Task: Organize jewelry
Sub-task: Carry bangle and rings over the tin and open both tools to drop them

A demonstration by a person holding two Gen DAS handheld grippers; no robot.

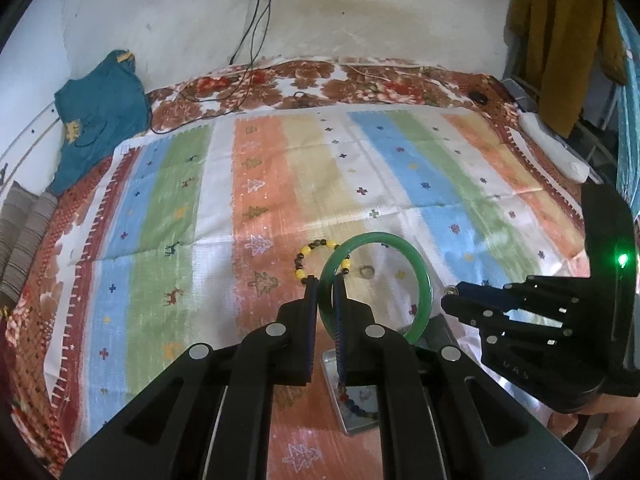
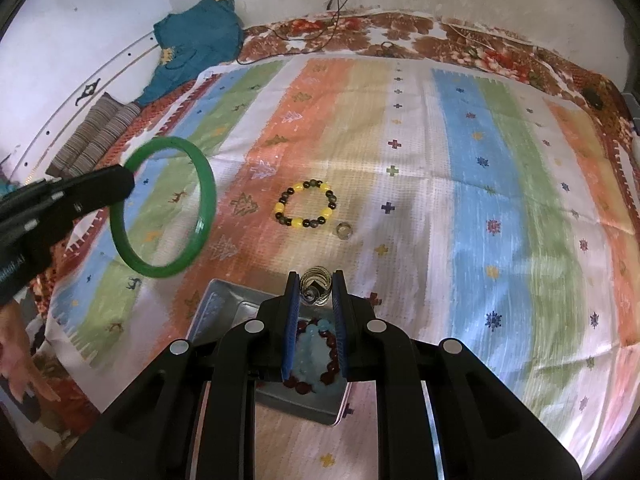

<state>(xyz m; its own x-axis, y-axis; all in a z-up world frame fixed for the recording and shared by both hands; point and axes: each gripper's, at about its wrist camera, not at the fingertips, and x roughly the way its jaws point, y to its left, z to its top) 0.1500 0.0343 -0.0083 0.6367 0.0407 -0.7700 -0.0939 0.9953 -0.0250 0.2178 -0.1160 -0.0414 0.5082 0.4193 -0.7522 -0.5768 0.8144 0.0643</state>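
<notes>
Bed [image 2: 460, 32] with floral sheet, striped cloth [image 2: 440, 184] spread over it. On the cloth: yellow-and-dark bead bracelet [image 2: 306, 210], small ring [image 2: 343, 230] just beside it, metal tin [image 2: 224, 304] near the front edge.

The metal tin [image 1: 352, 408] is the landmark, and much of it is hidden. In the left wrist view the left gripper [image 1: 325, 286] covers most of its near side, so only a sliver of floor with a few beads shows. In the right wrist view the right gripper [image 2: 314, 280] hides the tin's middle; the red beads [image 2: 332, 366] and pale blue piece [image 2: 310, 344] inside are partly covered and too blurred to name. At the tin's far edge, the coiled metal piece [image 2: 316, 280] between the fingers is unclear. Beyond the tin, the small ring [image 2: 343, 230] lacks detail. The green bangle [image 1: 420, 280] passes behind the left gripper at its lower arc.
</notes>
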